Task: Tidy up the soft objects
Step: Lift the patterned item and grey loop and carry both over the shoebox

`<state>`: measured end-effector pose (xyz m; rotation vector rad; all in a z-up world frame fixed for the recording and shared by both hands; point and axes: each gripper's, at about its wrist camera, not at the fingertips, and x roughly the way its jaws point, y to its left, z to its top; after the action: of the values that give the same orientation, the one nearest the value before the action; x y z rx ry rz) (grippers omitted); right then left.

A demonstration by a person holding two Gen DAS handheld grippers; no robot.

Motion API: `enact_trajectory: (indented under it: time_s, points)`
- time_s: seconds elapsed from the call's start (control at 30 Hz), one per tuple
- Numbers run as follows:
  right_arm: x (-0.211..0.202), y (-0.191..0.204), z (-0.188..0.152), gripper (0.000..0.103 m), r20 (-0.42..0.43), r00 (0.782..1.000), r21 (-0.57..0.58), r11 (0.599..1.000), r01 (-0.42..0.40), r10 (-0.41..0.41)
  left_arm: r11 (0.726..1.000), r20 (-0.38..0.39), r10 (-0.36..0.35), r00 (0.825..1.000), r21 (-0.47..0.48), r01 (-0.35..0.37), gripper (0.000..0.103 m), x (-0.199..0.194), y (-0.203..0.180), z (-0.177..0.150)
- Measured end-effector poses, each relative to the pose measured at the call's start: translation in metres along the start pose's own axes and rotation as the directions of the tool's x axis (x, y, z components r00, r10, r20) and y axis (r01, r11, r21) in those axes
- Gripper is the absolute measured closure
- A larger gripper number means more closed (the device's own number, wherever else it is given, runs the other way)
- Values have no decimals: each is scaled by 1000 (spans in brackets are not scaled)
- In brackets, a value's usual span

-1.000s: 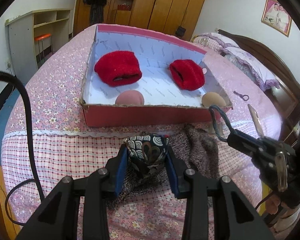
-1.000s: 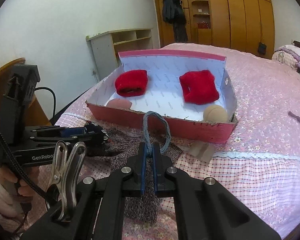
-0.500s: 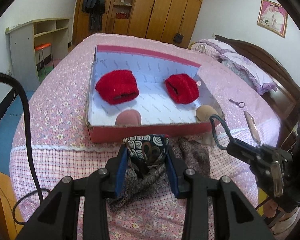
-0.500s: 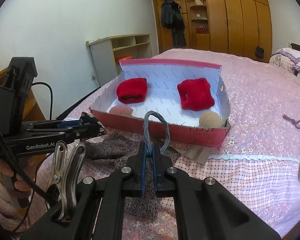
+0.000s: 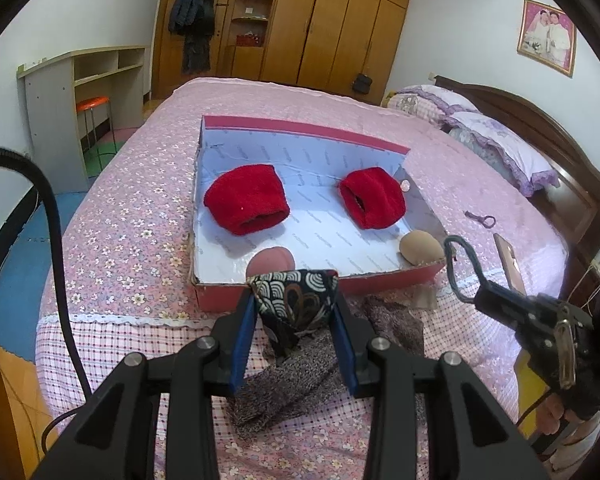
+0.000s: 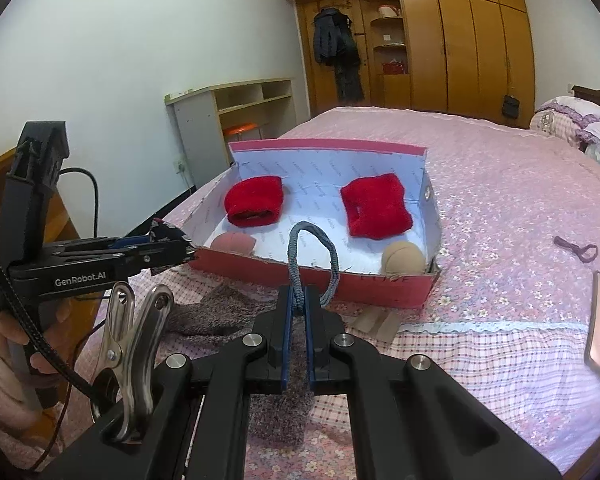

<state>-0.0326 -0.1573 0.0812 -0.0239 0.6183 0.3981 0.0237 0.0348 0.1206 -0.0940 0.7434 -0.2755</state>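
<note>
The left tongs [image 5: 294, 322] are held level above the foot of the pink floral bed [image 5: 132, 216], pointing at the near wall of the red cardboard box with a white lining [image 5: 300, 294], and they pinch a bunched dark cloth with a cream wave pattern [image 5: 296, 298] between their blue pads. The right tongs [image 6: 298, 320] sit beside them on the right, also aimed at the box, closed tight on a grey-blue braided cord loop [image 6: 312, 256] that stands up in an arch above the tips. Beneath both tools a grey-brown knitted garment [image 5: 300, 372] lies spread on the bed; whether the patterned cloth is part of it is hard to tell. Inside the box rest two red fuzzy rolled cloths [image 5: 246, 198] [image 5: 374, 196], a pink rounded pad [image 5: 270, 260] at the near wall and a tan rounded pad [image 5: 420, 246] in the near right corner. Compared with a second ago, both tools have pulled back and risen, so the box looks smaller and farther, while each grip is unchanged.
</note>
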Motion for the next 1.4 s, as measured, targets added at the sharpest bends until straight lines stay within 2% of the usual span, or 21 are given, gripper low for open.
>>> enact_trajectory:
  time_s: [0.43, 0.63, 0.77, 1.4]
  points:
    - [-2, 0, 9, 96, 15, 1000, 11, 1000, 5, -5, 1000, 33, 7, 999, 15, -8, 65, -8, 2, 16]
    - [-8, -4, 25, 96, 36, 999, 0, 1000, 27, -26, 1000, 42, -7, 999, 25, 6, 65, -5, 1, 28]
    - [-9, -5, 37, 96, 54, 998, -19, 999, 40, -39, 999, 56, 10, 998, 52, -13, 65, -4, 1, 35]
    - [12, -20, 59, 96, 38, 996, -29, 996, 86, -85, 997, 32, 44, 999, 69, -46, 65, 31, 9, 57]
